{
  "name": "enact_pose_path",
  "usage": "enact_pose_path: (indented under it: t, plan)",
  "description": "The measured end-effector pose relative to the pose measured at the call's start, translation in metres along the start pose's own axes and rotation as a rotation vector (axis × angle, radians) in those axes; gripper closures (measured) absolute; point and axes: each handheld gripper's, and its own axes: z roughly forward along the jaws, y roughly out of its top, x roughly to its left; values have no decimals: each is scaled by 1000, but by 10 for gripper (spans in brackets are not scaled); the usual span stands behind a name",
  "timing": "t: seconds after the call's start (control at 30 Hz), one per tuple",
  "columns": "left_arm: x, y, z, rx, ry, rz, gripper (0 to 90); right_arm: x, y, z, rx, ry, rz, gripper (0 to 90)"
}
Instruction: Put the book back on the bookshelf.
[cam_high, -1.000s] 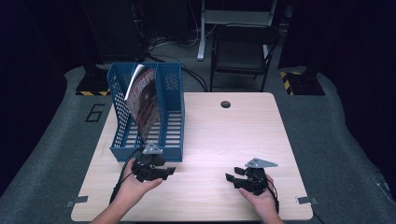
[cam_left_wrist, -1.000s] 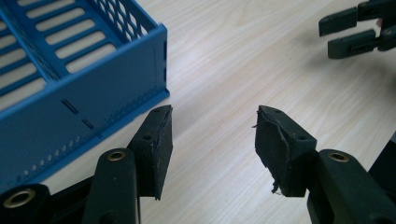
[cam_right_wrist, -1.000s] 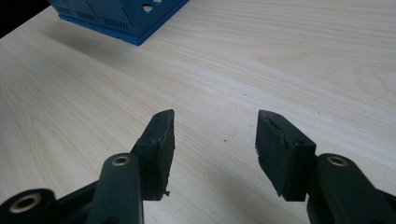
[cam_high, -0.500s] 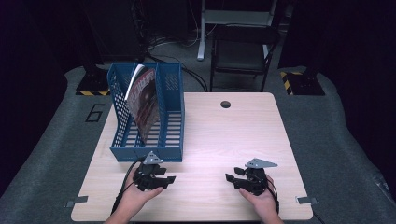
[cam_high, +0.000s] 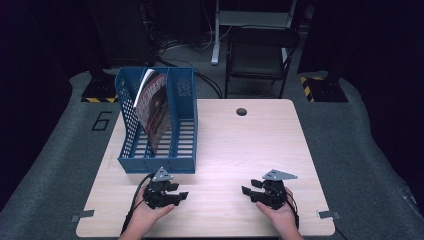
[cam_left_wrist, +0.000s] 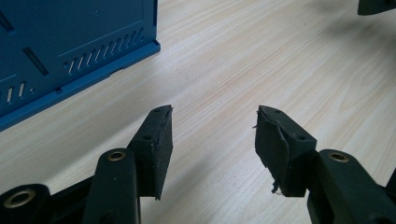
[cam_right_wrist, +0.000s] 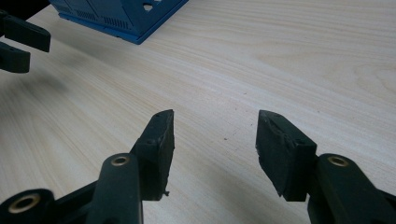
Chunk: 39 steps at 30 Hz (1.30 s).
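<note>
Both grippers rest low over the table (cam_high: 220, 150) with jaws apart and empty — the left gripper (cam_high: 183, 195) just short of the blue file rack (cam_high: 150, 162), the right gripper (cam_high: 246, 190) facing it.

1. A pale wooden table (cam_high: 250, 145) stood in the middle of the room, with a small round hole (cam_high: 241, 111) near its far edge.
2. Grey carpet (cam_high: 360, 150) lay around the table, marked with a "6" (cam_high: 102, 120) on the left.
3. A dark chair (cam_high: 260, 57) stood beyond the far edge of the table, well apart from it.
4. Two black floor blocks with yellow-and-black striping sat on the carpet, one at far left (cam_high: 100, 90) and one at far right (cam_high: 323, 89).
5. Cables (cam_high: 165, 47) trailed across the floor behind the table.
6. Small metal brackets (cam_high: 81, 217) sat at the table's near corners.
</note>
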Motion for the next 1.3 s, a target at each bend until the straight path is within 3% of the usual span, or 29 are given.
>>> enact_pose_path:
  t: [0.2,0.43,0.53,1.0,1.07,1.3]
  plan:
    - [4,-10,5,-10,14,-13,457,1,0,0,-3,-2,0,468]
    - [11,-16,13,28,26,8,458,-1,-1,1,7,-7,3,466]
    - [10,-18,17,25,29,-18,457,-1,-1,1,10,-7,1,466]
    - [10,-18,23,33,41,-1,450,-2,-2,4,22,-16,-7,466]
    - [10,-18,22,41,40,17,449,-3,-2,3,24,-19,-2,466]
    - [10,-17,21,31,44,-2,445,-5,-2,4,23,-26,-5,465]
